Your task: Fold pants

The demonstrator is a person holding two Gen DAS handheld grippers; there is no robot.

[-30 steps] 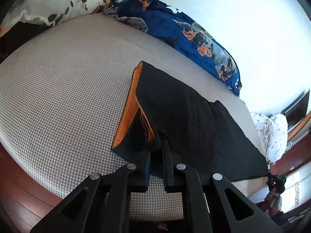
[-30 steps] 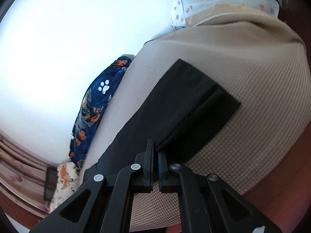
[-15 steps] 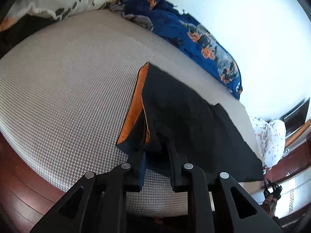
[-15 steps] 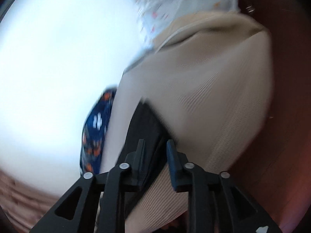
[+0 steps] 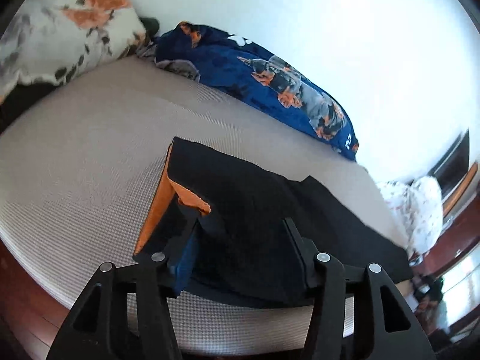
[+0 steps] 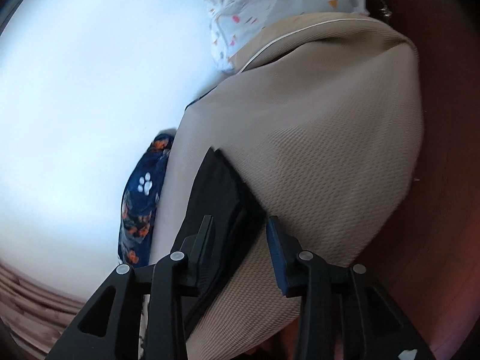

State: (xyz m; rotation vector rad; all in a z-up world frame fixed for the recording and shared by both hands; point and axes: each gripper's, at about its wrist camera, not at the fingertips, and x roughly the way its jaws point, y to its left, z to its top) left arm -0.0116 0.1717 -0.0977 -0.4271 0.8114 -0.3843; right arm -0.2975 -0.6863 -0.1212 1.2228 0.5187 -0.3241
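Now the black pants (image 5: 264, 210) lie folded on the beige bed (image 5: 90, 162), orange lining showing at one end, while the left claw (image 5: 240, 240) and the right claw (image 6: 240, 234) have just been opening, both parted over the cloth without pressing it.

Matt black cloth pants (image 5: 255, 210) with orange lining – on a coarse, textured woven bed cover (image 5: 90, 180).

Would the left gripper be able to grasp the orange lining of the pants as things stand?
Probably yes: the left gripper is open over the pants, and the orange lining lies exposed just ahead.
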